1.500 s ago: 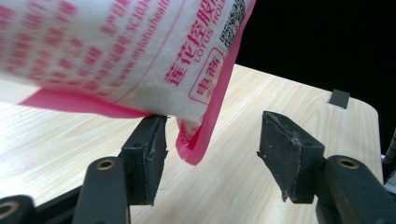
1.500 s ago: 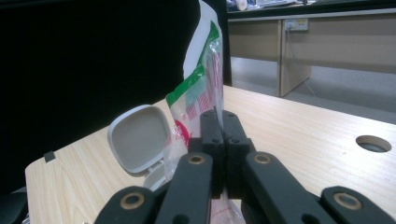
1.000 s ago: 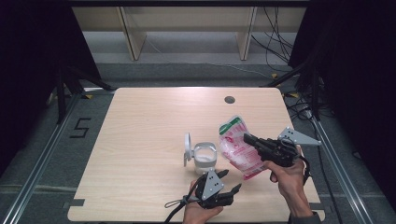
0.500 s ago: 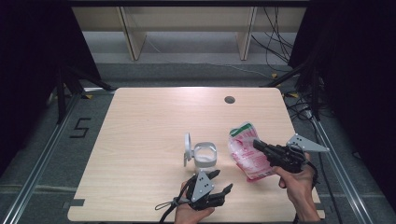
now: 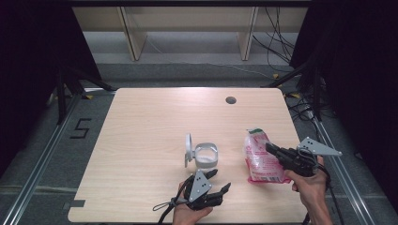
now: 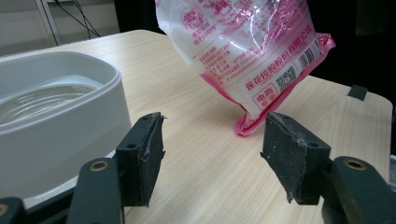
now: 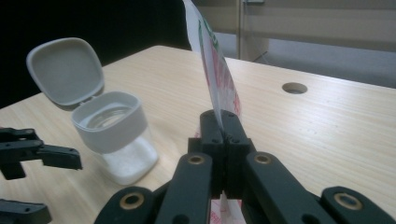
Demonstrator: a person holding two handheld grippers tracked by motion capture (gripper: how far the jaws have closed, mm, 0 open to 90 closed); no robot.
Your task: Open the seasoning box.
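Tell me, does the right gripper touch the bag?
Touching: in the right gripper view, the right gripper has its jaws shut on the bag edge.

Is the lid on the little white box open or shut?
Open. The small white plastic container has its hinged lid flipped up, showing inside.

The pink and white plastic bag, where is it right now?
In the high view the pink and white plastic bag is at the table's right side, pinched by the right gripper, right of the open-lidded white container.
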